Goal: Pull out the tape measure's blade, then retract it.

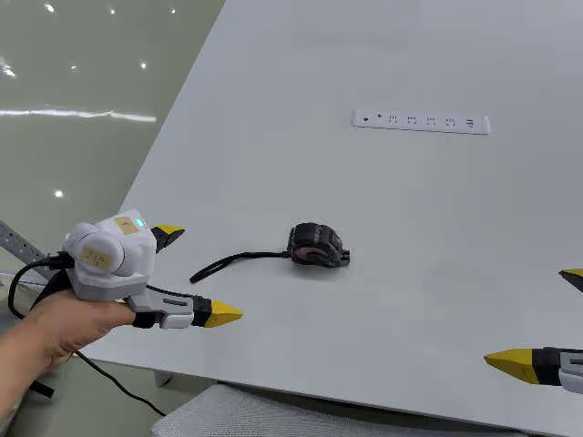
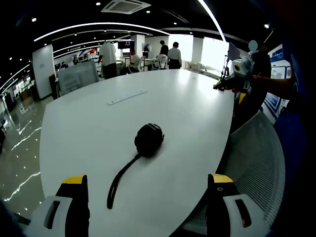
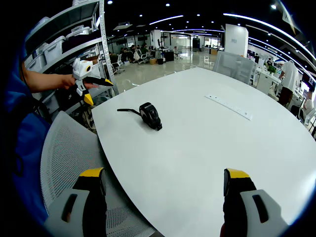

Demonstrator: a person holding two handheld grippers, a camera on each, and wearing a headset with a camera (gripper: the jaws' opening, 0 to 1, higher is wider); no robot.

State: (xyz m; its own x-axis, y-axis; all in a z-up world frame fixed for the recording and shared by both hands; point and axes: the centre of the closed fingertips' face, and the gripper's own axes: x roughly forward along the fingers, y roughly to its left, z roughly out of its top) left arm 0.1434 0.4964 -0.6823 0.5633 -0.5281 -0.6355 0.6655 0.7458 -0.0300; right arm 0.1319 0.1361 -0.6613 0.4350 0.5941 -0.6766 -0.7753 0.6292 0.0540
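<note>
Left gripper, held in a hand at the near edge of the white table, has its jaws wide apart with nothing between them. Just ahead of them lies the black tape measure, with its wrist strap trailing back toward this gripper (case and strap make one line across the table). Right gripper also has its jaws spread and empty, but it is clearly farther away. I judge the left one should steady the case; the blade's tip is too small to locate.
</note>
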